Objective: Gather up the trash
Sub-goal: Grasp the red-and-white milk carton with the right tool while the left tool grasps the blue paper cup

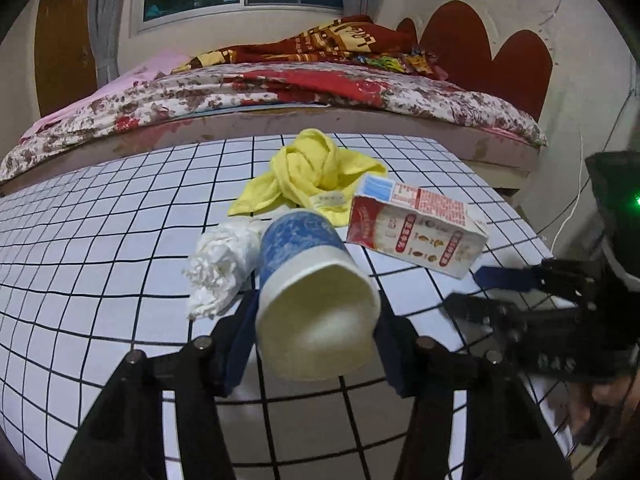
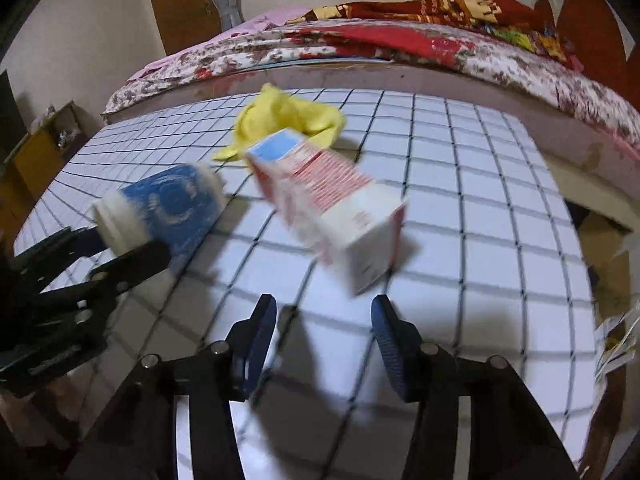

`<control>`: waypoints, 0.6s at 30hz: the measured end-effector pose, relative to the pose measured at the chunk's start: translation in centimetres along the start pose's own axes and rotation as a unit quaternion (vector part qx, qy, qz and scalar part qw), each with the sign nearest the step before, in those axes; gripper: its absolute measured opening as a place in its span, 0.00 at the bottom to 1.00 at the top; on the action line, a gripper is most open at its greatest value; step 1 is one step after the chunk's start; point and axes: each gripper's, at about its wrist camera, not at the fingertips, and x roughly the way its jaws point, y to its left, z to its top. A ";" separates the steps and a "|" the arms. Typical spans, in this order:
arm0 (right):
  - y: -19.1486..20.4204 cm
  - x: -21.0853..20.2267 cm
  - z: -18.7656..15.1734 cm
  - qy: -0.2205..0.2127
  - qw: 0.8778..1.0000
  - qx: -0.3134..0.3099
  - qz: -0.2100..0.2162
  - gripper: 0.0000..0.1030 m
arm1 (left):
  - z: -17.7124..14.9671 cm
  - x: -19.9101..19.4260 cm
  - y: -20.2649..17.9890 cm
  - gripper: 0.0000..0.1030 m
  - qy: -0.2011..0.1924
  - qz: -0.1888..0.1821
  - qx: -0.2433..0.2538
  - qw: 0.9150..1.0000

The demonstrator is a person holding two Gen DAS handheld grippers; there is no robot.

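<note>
One carton (image 1: pixel 416 226) bears red writing, too small to read.

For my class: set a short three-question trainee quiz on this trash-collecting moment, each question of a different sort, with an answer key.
1. True or false: the left gripper is closed on the blue paper cup.
2. Multiple choice: what lies right beside the cup, on its left in the left wrist view? A) yellow cloth B) crumpled white tissue C) red and white carton
3. Fill in: the right gripper has ______ between its fingers.

Key:
1. True; its fingers press the cup's sides near the rim.
2. B
3. Nothing; the carton lies ahead of it on the checked table.
</note>
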 end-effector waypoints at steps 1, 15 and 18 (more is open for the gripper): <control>0.2 -0.3 -0.1 -0.008 1.000 0.003 0.002 0.51 | -0.1 -0.1 0.0 0.54 0.000 0.001 0.002 1.000; -1.2 1.3 2.7 -0.017 1.000 0.021 0.009 0.45 | -0.1 -0.1 0.7 0.49 -0.003 -0.012 -0.010 1.000; 0.4 -0.2 0.5 -0.031 0.999 0.015 -0.001 0.43 | -0.4 -0.6 0.6 0.44 -0.006 -0.017 -0.004 1.000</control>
